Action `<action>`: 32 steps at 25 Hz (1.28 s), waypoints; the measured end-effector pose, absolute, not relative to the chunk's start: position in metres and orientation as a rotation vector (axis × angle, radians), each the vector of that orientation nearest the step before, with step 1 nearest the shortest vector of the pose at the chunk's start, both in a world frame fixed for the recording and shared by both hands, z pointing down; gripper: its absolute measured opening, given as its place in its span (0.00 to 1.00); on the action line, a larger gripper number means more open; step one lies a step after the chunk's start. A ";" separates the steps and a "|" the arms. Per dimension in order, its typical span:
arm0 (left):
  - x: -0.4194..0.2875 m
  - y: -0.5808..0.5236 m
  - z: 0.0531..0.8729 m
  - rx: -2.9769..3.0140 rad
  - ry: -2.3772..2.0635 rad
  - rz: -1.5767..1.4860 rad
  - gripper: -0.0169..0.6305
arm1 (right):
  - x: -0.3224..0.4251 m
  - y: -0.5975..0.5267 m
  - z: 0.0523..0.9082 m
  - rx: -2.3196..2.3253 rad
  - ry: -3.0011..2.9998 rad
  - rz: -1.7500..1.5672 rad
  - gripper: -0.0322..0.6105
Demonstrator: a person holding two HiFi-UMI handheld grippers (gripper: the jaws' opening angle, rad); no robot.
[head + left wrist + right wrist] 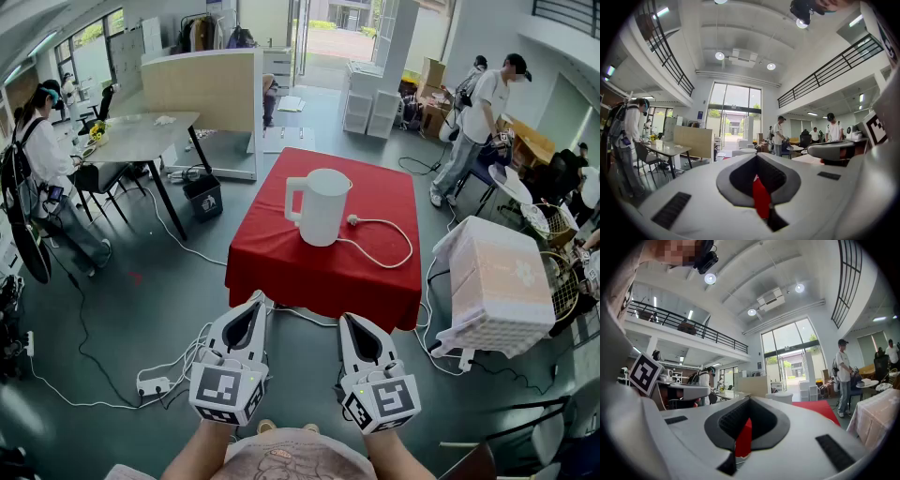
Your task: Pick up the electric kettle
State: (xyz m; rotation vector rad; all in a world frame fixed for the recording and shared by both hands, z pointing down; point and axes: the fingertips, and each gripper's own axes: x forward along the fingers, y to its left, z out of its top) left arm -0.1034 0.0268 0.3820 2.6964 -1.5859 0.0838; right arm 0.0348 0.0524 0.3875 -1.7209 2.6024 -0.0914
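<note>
Both the left gripper (259,300) and the right gripper (348,320) are clenched empty, with the kettle (322,208) upright on the table (272,258) well ahead of their fingertips; I judge it rigid, slick-walled, perhaps water-heavy, so I would clamp its handle (293,201).

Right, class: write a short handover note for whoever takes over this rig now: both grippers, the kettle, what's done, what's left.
Left gripper: shut, empty, short of the red table.
Right gripper: shut, empty, beside it.
Kettle: upright on the table, handle to the view's left, cord looped at its right.
Done: nothing yet; kettle untouched.
Left: open a gripper, reach in, grip the handle, lift.
</note>
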 end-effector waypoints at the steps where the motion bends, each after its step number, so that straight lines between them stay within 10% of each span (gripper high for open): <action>1: -0.104 0.028 0.381 2.695 -1.586 0.084 0.01 | 0.034 0.054 0.387 -1.722 2.603 -0.094 0.06; 32: -0.129 -0.017 0.387 2.736 -1.544 0.120 0.00 | 0.045 0.027 0.386 -1.835 2.490 -0.051 0.06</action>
